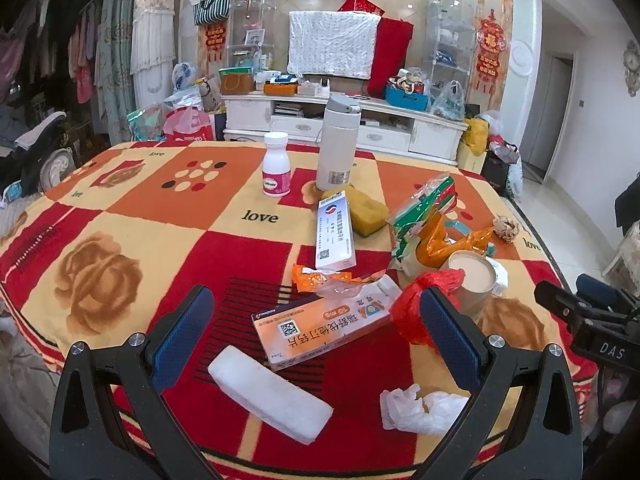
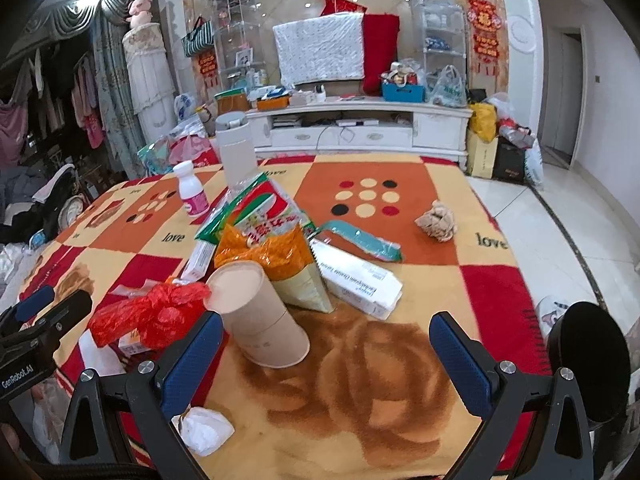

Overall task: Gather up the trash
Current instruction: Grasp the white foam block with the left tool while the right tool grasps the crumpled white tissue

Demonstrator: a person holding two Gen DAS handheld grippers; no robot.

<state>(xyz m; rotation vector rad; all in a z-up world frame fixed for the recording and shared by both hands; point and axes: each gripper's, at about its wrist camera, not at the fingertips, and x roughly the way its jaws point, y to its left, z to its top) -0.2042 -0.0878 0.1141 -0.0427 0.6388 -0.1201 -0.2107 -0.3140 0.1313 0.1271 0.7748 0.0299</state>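
1. The task is judged to be at its opening step: nothing is held. The left gripper (image 1: 316, 328) is seen with its fingers (image 1: 182, 332) spread wide and released, and the right gripper (image 2: 326, 360) is likewise released, with nothing between its fingers (image 2: 192, 356).

2. The trash is found scattered over the patterned worktop (image 1: 120, 216). In the left wrist view a crumpled white tissue (image 1: 420, 404) lies at lower right, a red plastic bag (image 1: 424, 300) is partly hidden behind the right finger, an orange medicine box (image 1: 324, 324) sits at the centre between the fingers, and a white foam block (image 1: 268, 392) lies just below it. A crumpled paper ball (image 1: 505, 228) is seen at the right edge of the frame.

3. In the right wrist view a tilted paper cup (image 2: 260, 312) rests just beside the left finger, with snack wrappers (image 2: 260, 232) piled behind it and a white carton (image 2: 360, 280) to their right.

4. The next move is judged to call for one loose piece to be chosen, with the fingers lowered around it and closed. No bin or bag for the trash can be made out.

5. The white flask (image 1: 338, 140) and the pill bottle (image 1: 277, 164), upright in the upper middle, are probably not trash and should be left undisturbed.

6. Open room is offered by the bare cloth at the lower centre of the right wrist view. The worktop's near edge runs just below the foam block and tissue, so a push could send them off.
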